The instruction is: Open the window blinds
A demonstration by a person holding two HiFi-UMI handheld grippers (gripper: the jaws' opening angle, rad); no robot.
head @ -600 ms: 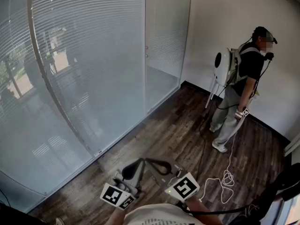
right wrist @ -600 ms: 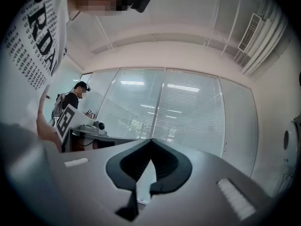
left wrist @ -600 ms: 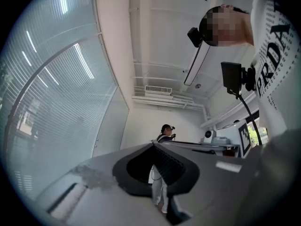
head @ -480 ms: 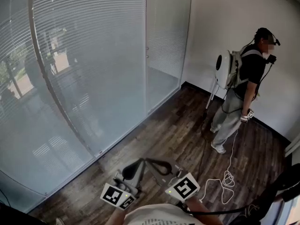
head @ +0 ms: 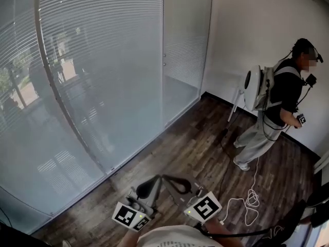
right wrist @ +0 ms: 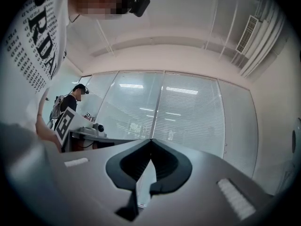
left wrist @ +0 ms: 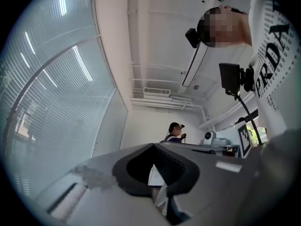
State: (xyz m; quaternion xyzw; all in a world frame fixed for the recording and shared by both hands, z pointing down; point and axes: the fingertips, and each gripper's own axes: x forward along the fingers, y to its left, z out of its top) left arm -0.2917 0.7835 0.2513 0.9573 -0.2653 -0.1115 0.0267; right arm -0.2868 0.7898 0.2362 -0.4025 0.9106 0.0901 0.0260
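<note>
Closed horizontal window blinds [head: 97,60] cover the glass wall on the left, from the floor to the top of the head view. They also show in the left gripper view as blinds [left wrist: 47,102] and in the right gripper view as blinds [right wrist: 188,112] straight ahead. My left gripper [head: 146,188] and right gripper [head: 177,184] sit low and close to my body, well away from the blinds. The left gripper [left wrist: 153,146] has its tips together and holds nothing. The right gripper [right wrist: 150,141] is likewise shut and empty.
Another person [head: 280,117] with a white pack stands at the right by the white wall. A white cable [head: 249,199] lies coiled on the dark wood floor near them. A narrow glass door panel [head: 182,50] adjoins the blinds at the room's corner.
The other person has stepped to the right along the wall. Both grippers stay in about the same spot, still shut.
</note>
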